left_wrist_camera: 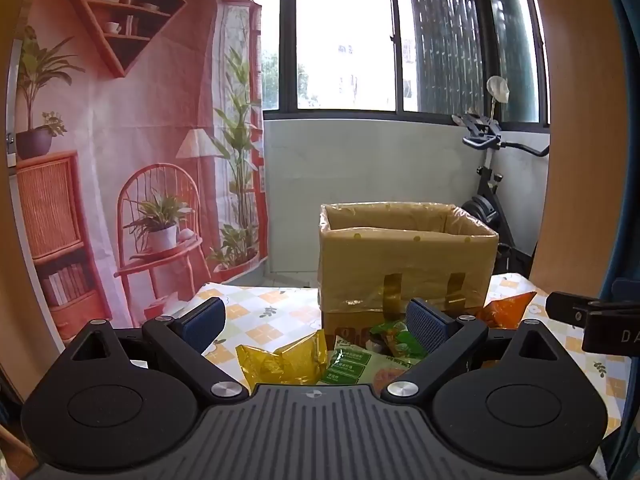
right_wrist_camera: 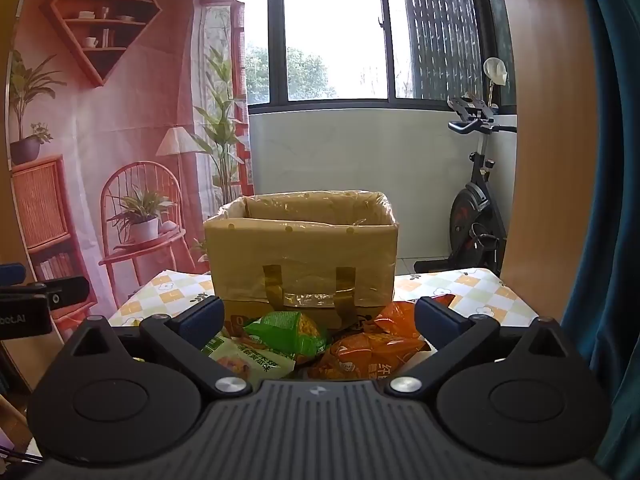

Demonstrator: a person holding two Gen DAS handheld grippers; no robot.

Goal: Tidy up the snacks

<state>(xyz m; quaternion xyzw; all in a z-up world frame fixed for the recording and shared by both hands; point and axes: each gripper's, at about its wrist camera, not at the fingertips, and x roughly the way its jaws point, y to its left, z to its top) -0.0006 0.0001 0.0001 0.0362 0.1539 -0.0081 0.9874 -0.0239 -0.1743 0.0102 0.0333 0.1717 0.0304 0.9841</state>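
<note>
Left claw (left_wrist_camera: 316, 326): fingers spread wide apart, nothing between the pads, hovering low over the near edge of the table (left_wrist_camera: 276, 312); right claw (right_wrist_camera: 318, 320): likewise wide apart and empty, held beside the left one and aimed at the same heap.

Snacks, nearest row, all loose on the table: yellow packet (left_wrist_camera: 280, 362), crumpled, just in front of the left claw; pale green-labelled bag (left_wrist_camera: 352, 362) beside it, lying flat; bright green packet (right_wrist_camera: 288, 334) resting partly on that bag; orange packet (right_wrist_camera: 372, 350) in front of the right claw, against the foot of the box.

Cardboard box (right_wrist_camera: 304, 252), behind the heap: upright, open at the top, lined with clear plastic, taped at the front; what shows of its inside looks empty, though the bottom is hidden by the front wall.

Beyond: exercise bike (right_wrist_camera: 476, 216), printed backdrop (right_wrist_camera: 120, 120), window (right_wrist_camera: 332, 32).

Progress, as judged: nothing visibly packed; every packet seen lies outside the box; the whole of the sorting appears left to do, starting with a first pick from the heap.
</note>
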